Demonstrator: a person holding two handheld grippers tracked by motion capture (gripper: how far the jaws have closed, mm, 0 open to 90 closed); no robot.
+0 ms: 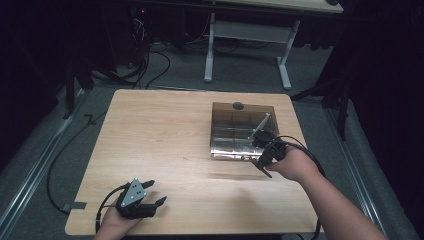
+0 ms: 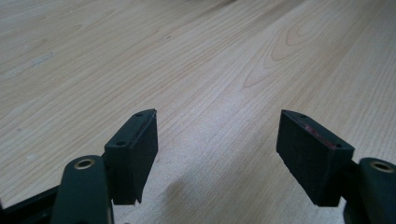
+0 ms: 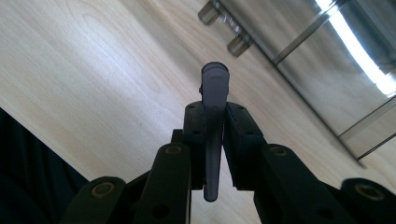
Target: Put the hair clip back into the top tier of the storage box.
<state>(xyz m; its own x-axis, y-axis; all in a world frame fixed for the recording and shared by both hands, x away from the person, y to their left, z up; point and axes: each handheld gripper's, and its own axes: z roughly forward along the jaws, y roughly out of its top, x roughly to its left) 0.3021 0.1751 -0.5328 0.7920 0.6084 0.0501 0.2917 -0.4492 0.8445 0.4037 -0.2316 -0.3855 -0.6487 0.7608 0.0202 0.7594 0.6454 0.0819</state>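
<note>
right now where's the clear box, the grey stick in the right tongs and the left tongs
clear box [image 1: 223, 125], high view, on its left wall
grey stick [image 3: 214, 88], right gripper view, on its upper end above the pads
left tongs [image 2: 217, 140], left gripper view, midway between the open fingertips

One table [image 1: 165, 145]. One clear box [image 1: 222, 125] sits on it, with one dark knob [image 1: 238, 105] at the far rim; its compartments cannot be counted. Two grippers: the right gripper [image 3: 215, 119] clamps one grey tool [image 3: 214, 88], and the left gripper [image 2: 217, 140] lies well apart from the tool. Two short feet [image 3: 239, 44] of the box show just beyond the tool's tip.
</note>
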